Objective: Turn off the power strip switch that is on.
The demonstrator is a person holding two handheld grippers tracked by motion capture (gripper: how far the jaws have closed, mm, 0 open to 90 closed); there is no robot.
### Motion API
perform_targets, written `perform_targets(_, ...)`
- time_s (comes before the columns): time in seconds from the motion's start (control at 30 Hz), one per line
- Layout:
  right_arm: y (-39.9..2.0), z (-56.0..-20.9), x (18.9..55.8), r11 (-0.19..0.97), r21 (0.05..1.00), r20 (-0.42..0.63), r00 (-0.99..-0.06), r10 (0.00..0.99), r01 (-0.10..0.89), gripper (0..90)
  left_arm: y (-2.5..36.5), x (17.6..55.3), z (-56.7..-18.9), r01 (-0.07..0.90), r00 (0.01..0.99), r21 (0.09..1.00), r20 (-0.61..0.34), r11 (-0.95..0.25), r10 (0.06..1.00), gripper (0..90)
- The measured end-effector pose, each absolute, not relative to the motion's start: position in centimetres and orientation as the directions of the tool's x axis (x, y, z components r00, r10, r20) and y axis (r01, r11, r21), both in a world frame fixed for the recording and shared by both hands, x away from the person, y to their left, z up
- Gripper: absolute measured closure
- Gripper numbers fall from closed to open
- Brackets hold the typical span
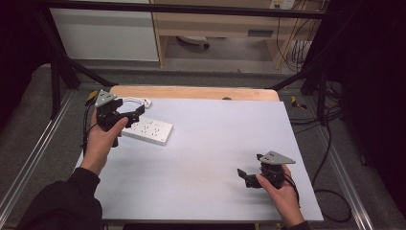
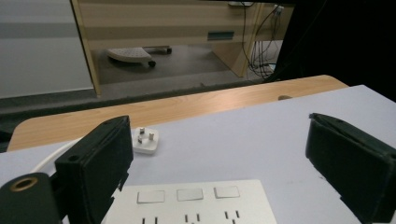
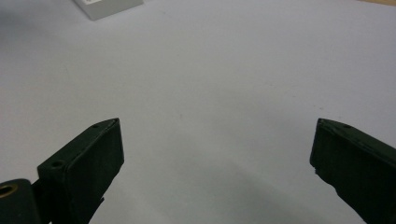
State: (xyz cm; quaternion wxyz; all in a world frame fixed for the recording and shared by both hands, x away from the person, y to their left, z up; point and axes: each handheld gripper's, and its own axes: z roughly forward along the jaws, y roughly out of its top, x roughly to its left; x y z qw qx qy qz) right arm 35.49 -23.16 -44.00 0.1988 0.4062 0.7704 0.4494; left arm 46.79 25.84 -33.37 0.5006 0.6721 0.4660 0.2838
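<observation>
In the high view, the white power strip (image 1: 147,130) lay on the pale sheet (image 1: 215,143) in the left half of the frame, tilted so that its right end sat lower than its left. The left gripper (image 1: 136,112) hovered at the strip's upper left end, jaws pointing right and spread wide, with nothing between them. In the left gripper view the strip (image 2: 196,203) filled the bottom centre, lying between and just below the two spread jaws; its white plug (image 2: 146,140) rested on the sheet just beyond, near the left jaw, beside the wooden table edge (image 2: 187,105). The right gripper (image 1: 245,176) sat at the lower right of the high view, well apart from the strip, jaws spread and empty. In the right gripper view a corner of the strip (image 3: 108,7) showed at the upper left.
</observation>
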Motion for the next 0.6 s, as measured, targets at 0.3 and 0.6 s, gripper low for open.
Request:
perform_targets(0.3, -23.0, -44.0, 35.5, 0.277, 0.853, 0.052, -0.601, 0.798, 0.442, 3.4, 25.5, 48.4, -33.9, 0.366, 0.397, 0.928, -0.087, -0.07, 0.914, 7.6)
perform_targets(0.6, -22.9, -43.9, 35.4, 0.278, 0.856, 0.055, -0.612, 0.789, 0.436, 3.8, 25.6, 50.0, -34.9, 0.395, 0.374, 0.916, -0.09, -0.071, 0.923, 7.7)
